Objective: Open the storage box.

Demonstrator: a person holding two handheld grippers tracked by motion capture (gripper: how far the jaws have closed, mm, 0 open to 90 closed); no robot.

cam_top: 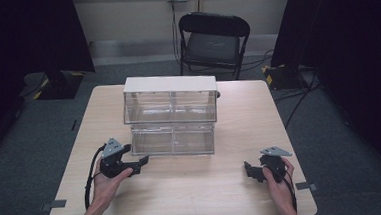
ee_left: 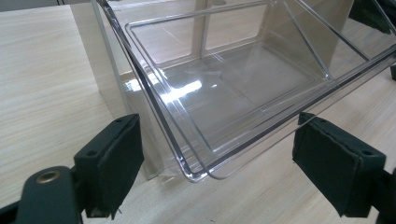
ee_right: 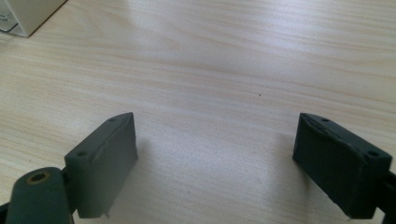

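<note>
A clear plastic drawer cabinet [cam_top: 171, 106] with a white top stands in the middle of the wooden table [cam_top: 198, 187]. Its lower tier [cam_top: 173, 138] sticks out toward me. My left gripper [cam_top: 135, 157] sits at that tier's front left corner. In the left gripper view the empty clear drawer [ee_left: 233, 88] is pulled out, and its rounded front corner lies between the jaws of the left gripper [ee_left: 217, 158]; the pads [ee_left: 116, 154] stand apart from it, open. My right gripper [cam_top: 252, 171] rests at the table's right front, and in its own view the right gripper [ee_right: 217, 154] is open over bare wood.
A black folding chair [cam_top: 213, 41] stands behind the table. Dark curtains hang at both sides, and cables run over the grey floor at the right. A corner of the cabinet's white base [ee_right: 28, 16] shows at the far left in the right gripper view.
</note>
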